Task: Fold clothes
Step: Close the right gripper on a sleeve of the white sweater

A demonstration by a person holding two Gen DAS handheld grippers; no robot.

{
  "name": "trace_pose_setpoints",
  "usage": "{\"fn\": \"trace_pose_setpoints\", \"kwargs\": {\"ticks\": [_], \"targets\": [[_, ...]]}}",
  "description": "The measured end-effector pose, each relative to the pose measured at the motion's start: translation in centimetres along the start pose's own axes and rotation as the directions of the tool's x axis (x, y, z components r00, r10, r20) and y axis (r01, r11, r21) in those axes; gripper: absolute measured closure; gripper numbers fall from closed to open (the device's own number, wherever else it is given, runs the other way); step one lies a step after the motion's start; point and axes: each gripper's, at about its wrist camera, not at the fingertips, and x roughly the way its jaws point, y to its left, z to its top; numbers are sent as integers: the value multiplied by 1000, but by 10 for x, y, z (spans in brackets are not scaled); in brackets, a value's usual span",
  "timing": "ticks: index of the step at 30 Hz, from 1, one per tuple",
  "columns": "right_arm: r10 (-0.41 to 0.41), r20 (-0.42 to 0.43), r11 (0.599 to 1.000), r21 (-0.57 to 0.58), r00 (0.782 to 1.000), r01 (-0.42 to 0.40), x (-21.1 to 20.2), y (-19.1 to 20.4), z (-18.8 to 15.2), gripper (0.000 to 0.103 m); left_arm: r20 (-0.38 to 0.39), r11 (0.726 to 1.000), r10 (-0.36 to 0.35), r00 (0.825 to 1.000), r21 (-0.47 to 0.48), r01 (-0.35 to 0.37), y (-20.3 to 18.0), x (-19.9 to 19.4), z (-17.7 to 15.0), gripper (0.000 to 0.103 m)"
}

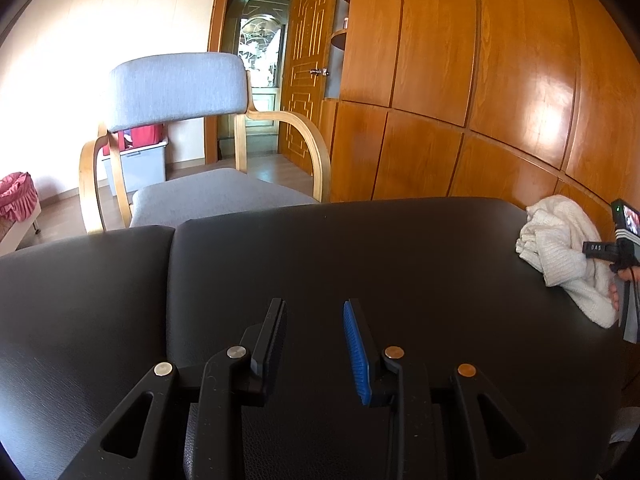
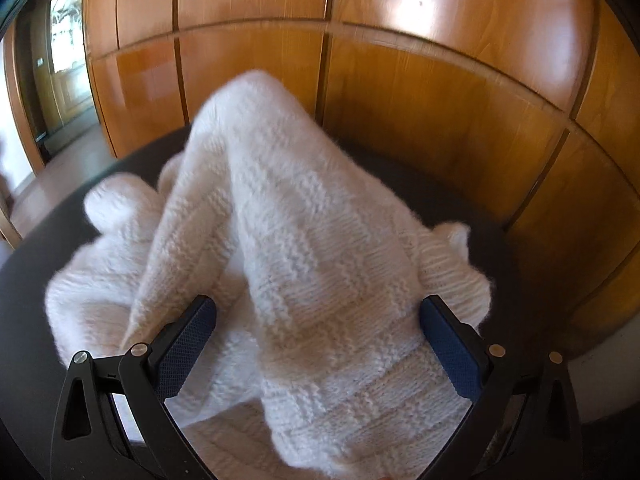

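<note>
A white knitted sweater (image 2: 288, 248) lies bunched on the black padded surface (image 2: 40, 280), close to the wooden wardrobe. My right gripper (image 2: 316, 304) is open wide, and a raised fold of the knit fills the space between its blue-padded fingers (image 2: 188, 340). In the left wrist view the same sweater (image 1: 560, 252) sits at the far right edge, with the body of the right-hand tool (image 1: 622, 240) and a hand behind it. My left gripper (image 1: 314, 306) hovers open over bare black padding (image 1: 360, 248), well left of the sweater, with nothing between its fingers.
A grey upholstered chair (image 1: 180, 92) with bent wooden arms stands just beyond the padded surface's far edge. Wooden wardrobe panels (image 1: 480, 80) run along the right. An open doorway (image 1: 256, 60), a white storage box (image 1: 140, 164) and a pink frilled basket (image 1: 16, 196) lie further back.
</note>
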Motion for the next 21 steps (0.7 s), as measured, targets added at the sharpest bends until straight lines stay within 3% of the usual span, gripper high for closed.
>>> {"fn": "trace_pose_setpoints", "kwargs": {"ticks": [6,9,10,11,13,14,16,19,21], "targets": [[59,-38,997,51,998,-57,14,-12,-6,0,-14,1000,-3,1000,-12,3,3,4,0,74],[59,-38,998,-8,998,-59,13,-8,-9,0,-11,1000,-5,1000,-16,5,4,3,-1,74],[97,-36,995,7,995,-97,8,-9,-10,2,-9,1000,-6,1000,-16,5,4,3,-1,74],[136,-34,991,22,990,-135,3,-9,-11,6,-7,1000,-6,1000,-17,5,5,3,-1,74],[212,-27,976,53,977,-210,-6,-9,-14,31,-5,1000,-7,1000,-18,7,5,2,-2,74],[249,-23,967,67,968,-247,-10,-9,-15,37,-5,1000,-8,1000,-19,8,5,2,-2,74],[323,-13,942,97,946,-320,-20,-10,-17,59,-8,1000,-8,1000,-23,7,6,3,-3,74],[429,7,894,138,903,-426,-34,-10,-20,73,-13,999,-9,1000,-31,9,6,3,-2,74],[496,22,854,165,868,-493,-43,-10,-23,76,-14,999,-10,1000,-39,10,7,3,-2,74]]}}
